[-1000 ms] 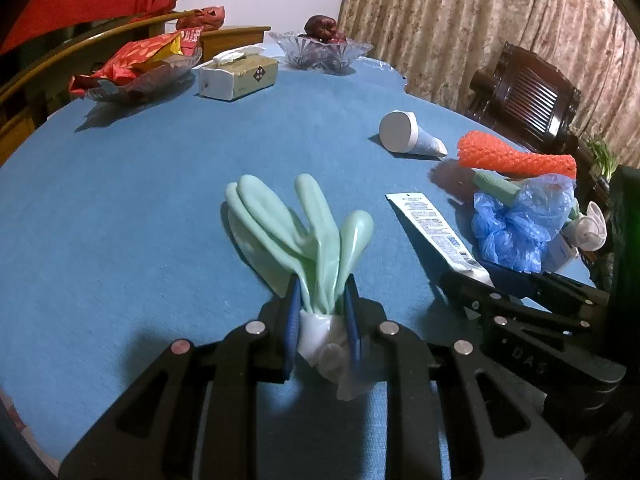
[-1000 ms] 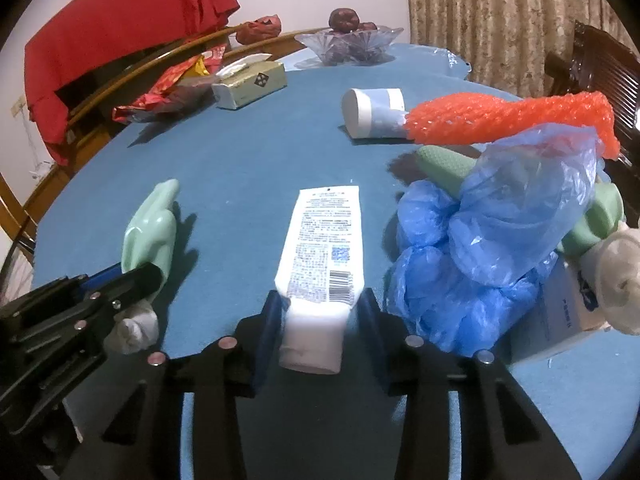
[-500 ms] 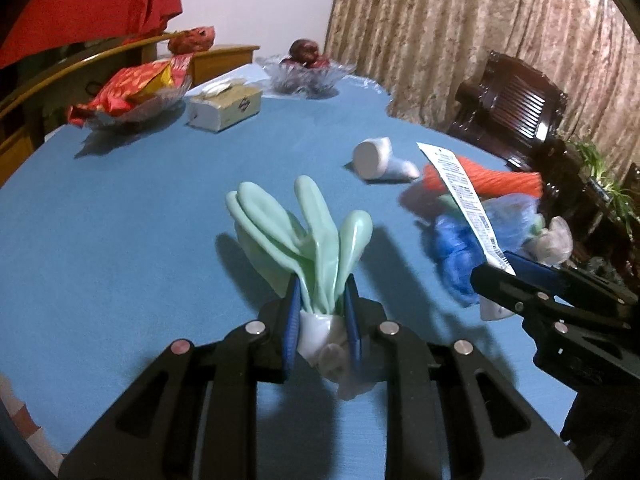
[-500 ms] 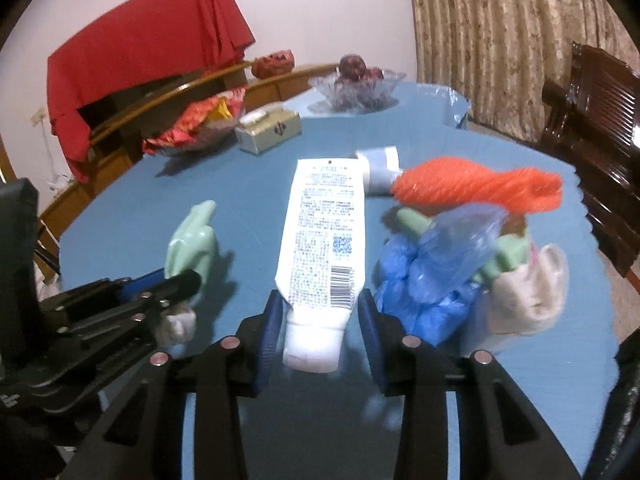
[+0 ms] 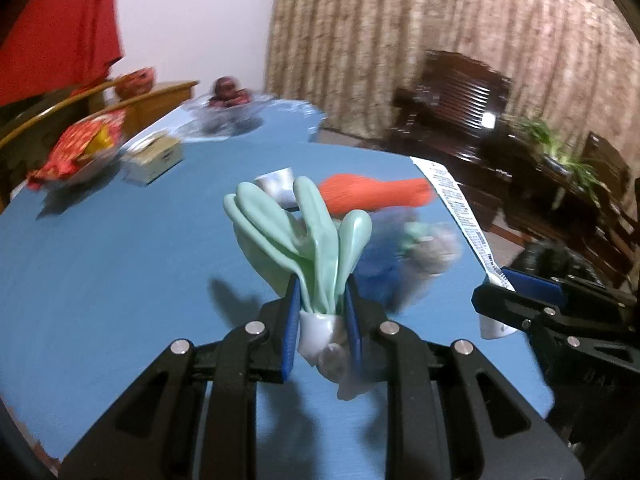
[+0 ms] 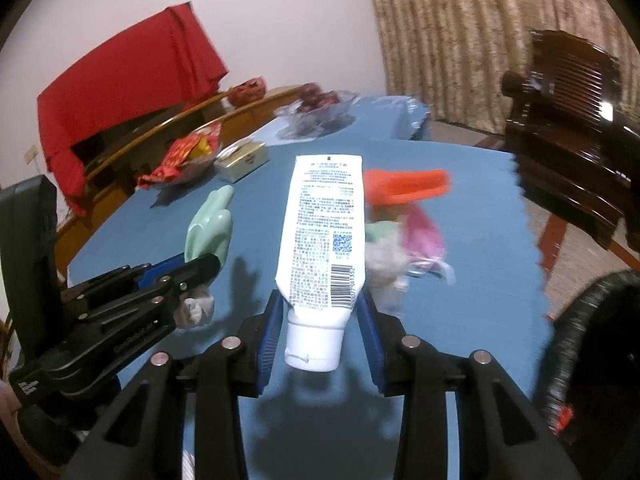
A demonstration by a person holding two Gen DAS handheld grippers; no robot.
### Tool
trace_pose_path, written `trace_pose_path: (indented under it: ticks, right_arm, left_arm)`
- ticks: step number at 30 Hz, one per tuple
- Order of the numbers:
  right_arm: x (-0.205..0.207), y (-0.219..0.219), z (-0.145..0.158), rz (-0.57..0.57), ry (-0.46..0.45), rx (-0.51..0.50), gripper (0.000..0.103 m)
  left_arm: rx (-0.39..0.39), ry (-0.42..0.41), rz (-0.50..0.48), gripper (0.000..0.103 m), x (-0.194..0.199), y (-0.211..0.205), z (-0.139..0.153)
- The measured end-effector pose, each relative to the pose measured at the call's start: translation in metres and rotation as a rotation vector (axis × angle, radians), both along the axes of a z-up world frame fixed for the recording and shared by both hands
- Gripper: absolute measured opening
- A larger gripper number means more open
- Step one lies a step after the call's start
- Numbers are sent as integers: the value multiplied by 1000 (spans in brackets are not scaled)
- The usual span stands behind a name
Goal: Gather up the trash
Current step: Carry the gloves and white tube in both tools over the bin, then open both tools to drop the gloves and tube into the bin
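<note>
My left fingers [image 5: 322, 312] pinch the green glove [image 5: 308, 232], right fingers [image 6: 320, 332] the white tube [image 6: 322, 236]; I should grip both firmly, clearing the counter [image 5: 100, 260].

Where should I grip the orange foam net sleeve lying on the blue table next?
Take the orange foam net sleeve at its free right-hand end, coming from above with the jaws across its width. It lies flat and long on the blue table; its near side borders the blurred trash pile, so a side approach looks crowded.
</note>
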State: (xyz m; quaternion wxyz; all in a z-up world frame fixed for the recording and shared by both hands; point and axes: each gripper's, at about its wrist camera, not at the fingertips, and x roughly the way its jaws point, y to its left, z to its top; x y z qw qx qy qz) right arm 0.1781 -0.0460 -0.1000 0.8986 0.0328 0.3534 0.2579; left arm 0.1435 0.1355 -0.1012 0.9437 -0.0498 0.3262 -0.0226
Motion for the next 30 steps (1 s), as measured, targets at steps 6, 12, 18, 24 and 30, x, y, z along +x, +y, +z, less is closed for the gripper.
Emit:
trace_pose_path:
  ticks: [6,12,18,24,30]
  right_arm:
    - [-11,-71,9,-142,-14,-30,38]
    - [-20,-142,12,-304,-31,-88,38]
    - [-30,-204,7,-438,-30,-116,38]
    - [-35,-242,-13,-522,18,-127,38]
    - [-39,-269,-35,-564,78,-123,38]
  left_arm:
    - [-36,-14,-141,20,11,-63,9]
    - [-52,-21,-280,20,21,-137,8]
    - [-68,-14,-398,20,30,-200,1]
    - [-78,28,-506,21,43,-250,-18]
    - [-87,72,-595,26,50,-286,-36]
